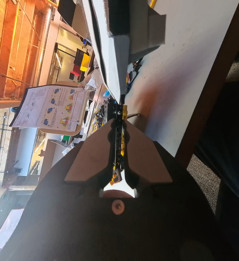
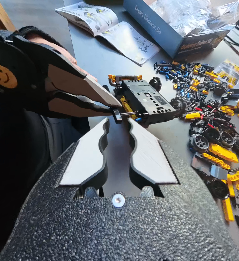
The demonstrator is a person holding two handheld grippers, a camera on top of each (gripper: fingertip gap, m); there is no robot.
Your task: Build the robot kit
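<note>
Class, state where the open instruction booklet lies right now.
In the right wrist view, the booklet lies open at upper centre on the table, left of the blue box.

An open instruction booklet (image 2: 109,28) lies on the grey desk (image 2: 96,56), near a blue kit box (image 2: 172,35) stuffed with clear plastic bags (image 2: 193,12). Beside them spreads a heap of loose building pieces (image 2: 209,96) — yellow, black, blue — with several dark wheels (image 2: 200,142) and a sticker sheet (image 2: 231,73).

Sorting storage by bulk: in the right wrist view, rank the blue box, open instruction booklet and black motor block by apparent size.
Largest to smallest:
1. blue box, partly cropped
2. open instruction booklet
3. black motor block, though it lies nearer the camera
</note>
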